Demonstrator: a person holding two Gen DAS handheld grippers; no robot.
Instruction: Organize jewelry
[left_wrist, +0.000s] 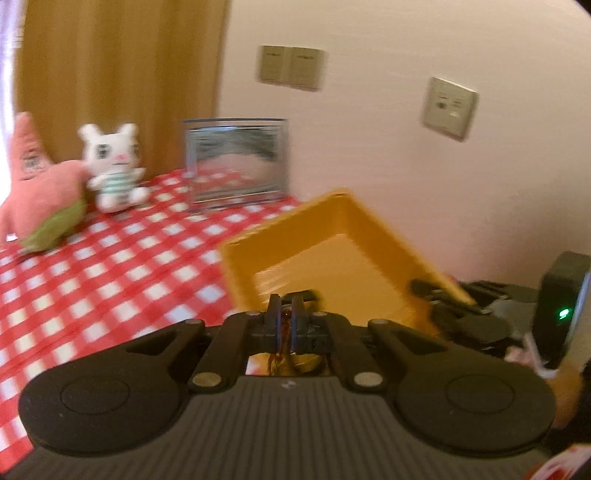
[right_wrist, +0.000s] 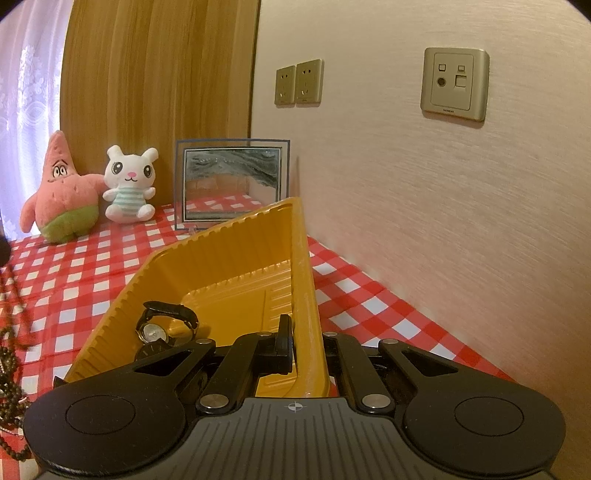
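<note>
The right tongs (right_wrist: 291, 345) clamped the yellow tray's (right_wrist: 221, 266) wall, tilting it above the tabletop (right_wrist: 351, 295). Two watches (right_wrist: 166, 328) lay at the tray's seven o'clock corner. The left tongs (left_wrist: 285, 317) pinched a dark bead string (left_wrist: 280, 343).

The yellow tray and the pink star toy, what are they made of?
The yellow tray looks like thin moulded plastic: it is glossy, with ribbed walls and a ridged rim. The pink star toy looks like soft plush fabric: fuzzy, matte and padded, with stitched eyes.

bead strand (right_wrist: 9, 373) cut off left
</note>
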